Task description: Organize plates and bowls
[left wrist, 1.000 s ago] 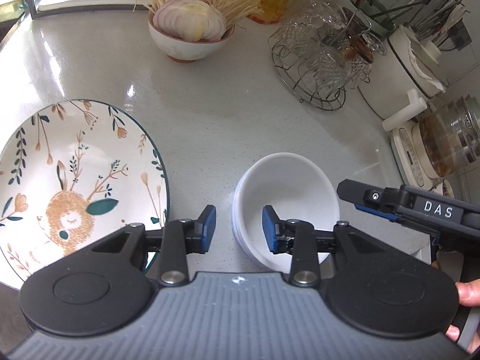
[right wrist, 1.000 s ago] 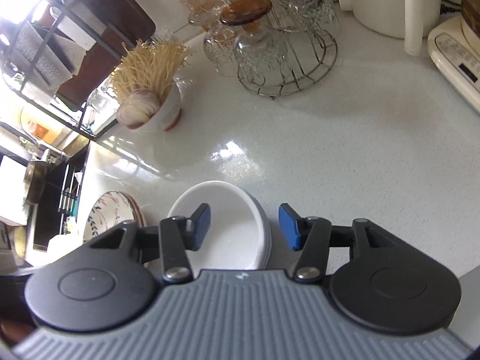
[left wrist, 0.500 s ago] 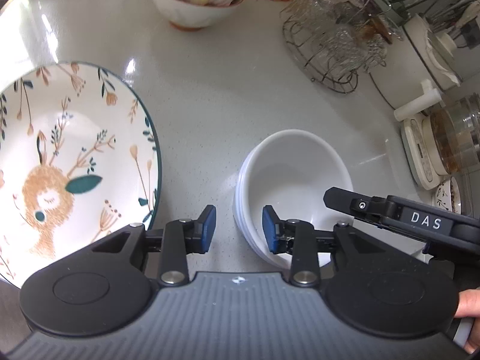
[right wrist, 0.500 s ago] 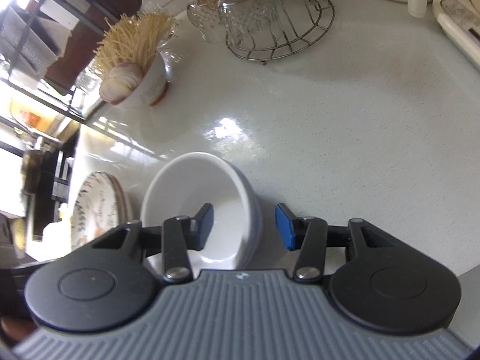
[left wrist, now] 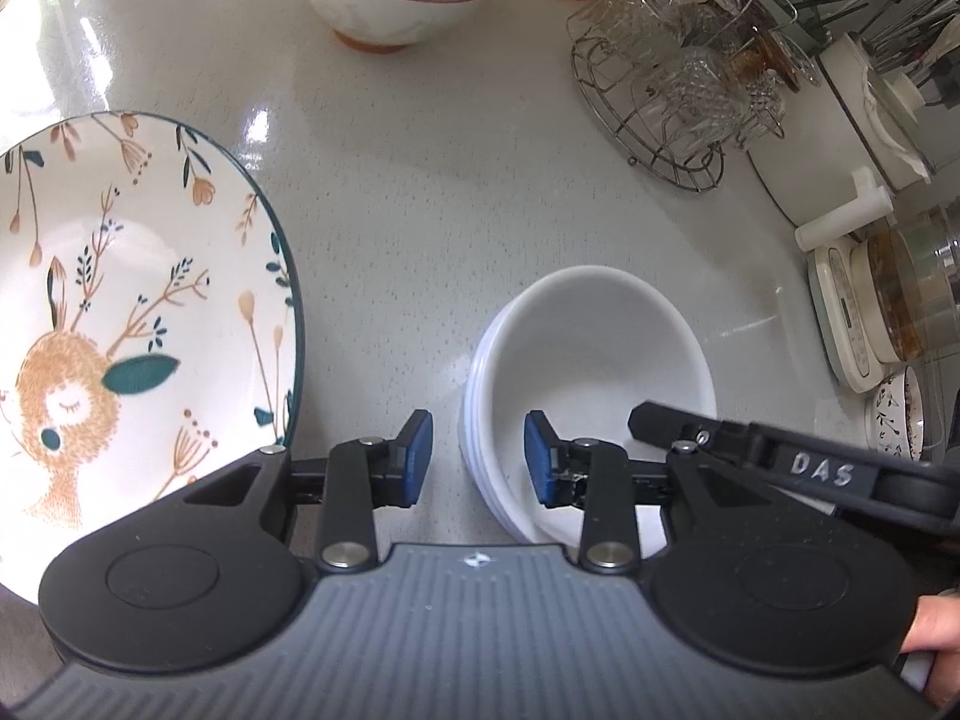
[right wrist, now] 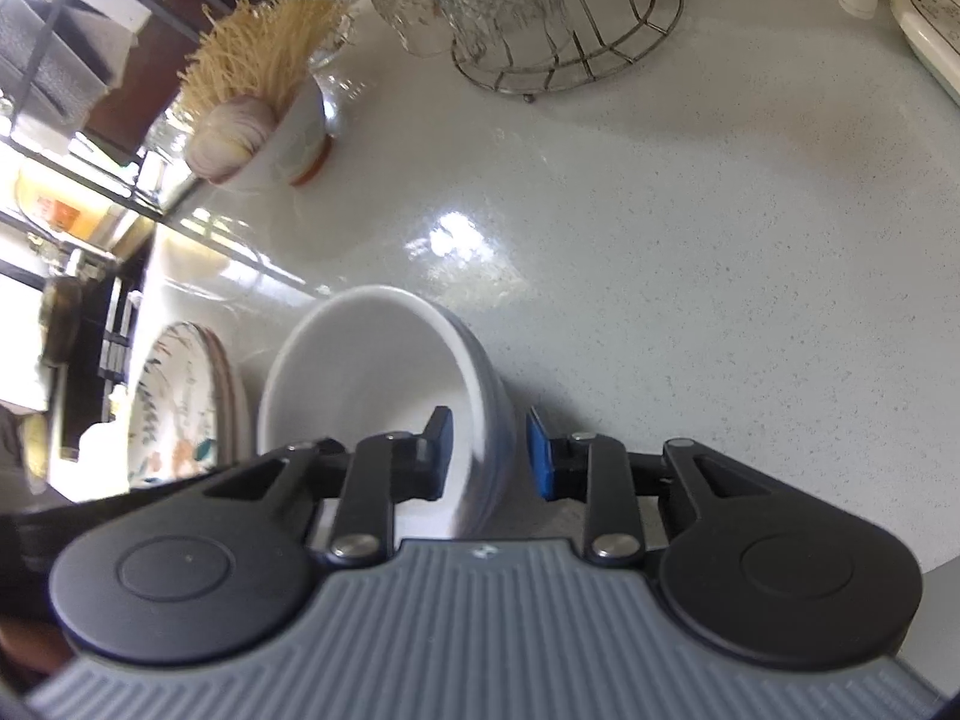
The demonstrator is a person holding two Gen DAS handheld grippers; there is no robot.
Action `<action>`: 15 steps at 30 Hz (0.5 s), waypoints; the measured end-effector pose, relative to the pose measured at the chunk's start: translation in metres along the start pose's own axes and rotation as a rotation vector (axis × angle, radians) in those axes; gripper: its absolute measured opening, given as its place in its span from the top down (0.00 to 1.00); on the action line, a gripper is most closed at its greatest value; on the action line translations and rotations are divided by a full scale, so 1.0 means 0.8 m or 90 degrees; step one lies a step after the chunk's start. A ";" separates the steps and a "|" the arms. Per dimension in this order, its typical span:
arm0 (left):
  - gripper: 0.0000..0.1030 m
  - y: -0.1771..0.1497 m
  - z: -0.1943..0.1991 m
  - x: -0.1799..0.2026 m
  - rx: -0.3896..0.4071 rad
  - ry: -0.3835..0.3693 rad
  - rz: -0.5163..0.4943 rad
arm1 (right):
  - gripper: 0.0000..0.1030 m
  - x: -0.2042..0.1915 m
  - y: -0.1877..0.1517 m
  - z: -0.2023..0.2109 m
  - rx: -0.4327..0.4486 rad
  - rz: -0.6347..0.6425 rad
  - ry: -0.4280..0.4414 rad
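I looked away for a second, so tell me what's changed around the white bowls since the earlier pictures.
Both grippers came down closer to the stack of white ceramic bowls. The right gripper has just been closing its jaws over the stack's right wall, one inside and one outside. The left gripper kept its gap, straddling the left rim. The round floral deer plate and the stack stayed put on the grey speckled counter.

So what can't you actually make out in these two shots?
- Left wrist view: the near rim of the white bowls is hidden behind the left gripper.
- Left wrist view: the floral plate is cut off by the left edge.
- Right wrist view: whether the right gripper pinches the bowl wall; its body hides the contact.
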State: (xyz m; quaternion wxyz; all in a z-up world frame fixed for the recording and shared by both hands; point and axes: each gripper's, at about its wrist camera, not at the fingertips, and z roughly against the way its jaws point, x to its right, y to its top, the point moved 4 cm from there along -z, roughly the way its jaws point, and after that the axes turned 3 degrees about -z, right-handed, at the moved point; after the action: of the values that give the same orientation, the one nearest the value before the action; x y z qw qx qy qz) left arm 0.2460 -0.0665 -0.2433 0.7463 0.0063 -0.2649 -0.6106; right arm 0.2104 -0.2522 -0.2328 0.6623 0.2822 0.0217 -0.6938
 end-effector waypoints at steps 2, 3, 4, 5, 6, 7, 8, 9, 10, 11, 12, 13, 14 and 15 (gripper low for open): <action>0.64 0.003 -0.001 -0.001 -0.001 0.005 -0.005 | 0.75 0.001 -0.001 -0.002 -0.003 -0.003 0.001; 0.64 0.004 -0.001 -0.001 0.001 0.002 -0.007 | 0.76 0.000 -0.001 -0.001 0.000 0.000 -0.002; 0.64 0.005 -0.001 -0.001 0.003 -0.001 -0.007 | 0.78 0.000 0.000 -0.002 0.002 0.002 -0.003; 0.65 0.006 0.000 -0.002 0.004 -0.002 -0.007 | 0.79 0.000 0.001 -0.002 0.002 0.001 -0.002; 0.69 0.008 -0.002 -0.002 0.002 -0.001 -0.008 | 0.79 0.001 0.002 -0.003 0.001 -0.003 -0.001; 0.70 0.008 -0.003 -0.002 0.000 -0.001 -0.010 | 0.80 0.002 0.003 -0.004 0.001 -0.005 -0.001; 0.70 0.008 -0.004 -0.002 -0.001 -0.002 -0.012 | 0.81 0.002 0.004 -0.004 0.001 -0.005 -0.001; 0.71 0.008 -0.005 -0.002 -0.003 -0.001 -0.014 | 0.82 0.002 0.005 -0.004 0.001 -0.006 -0.001; 0.73 0.009 -0.007 -0.001 -0.005 0.000 -0.016 | 0.83 0.001 0.006 -0.004 0.001 -0.005 0.000; 0.75 0.009 -0.008 -0.001 -0.007 -0.002 -0.017 | 0.84 0.001 0.006 -0.004 0.001 -0.005 -0.001; 0.77 0.009 -0.009 -0.002 -0.008 -0.006 -0.017 | 0.84 0.001 0.007 -0.005 0.000 -0.005 -0.001; 0.78 0.010 -0.011 -0.001 -0.010 -0.009 -0.017 | 0.85 0.000 0.007 -0.005 -0.001 -0.004 -0.001; 0.80 0.010 -0.011 0.000 -0.011 -0.012 -0.018 | 0.86 -0.001 0.008 -0.006 -0.003 -0.003 -0.001; 0.83 0.012 -0.013 0.001 -0.012 -0.015 -0.019 | 0.86 -0.001 0.008 -0.007 -0.004 -0.002 -0.003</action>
State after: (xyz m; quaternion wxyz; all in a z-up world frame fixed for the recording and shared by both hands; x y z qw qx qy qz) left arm 0.2585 -0.0678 -0.2486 0.7336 -0.0039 -0.2682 -0.6244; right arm 0.2185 -0.2502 -0.2345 0.6621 0.2785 0.0226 -0.6954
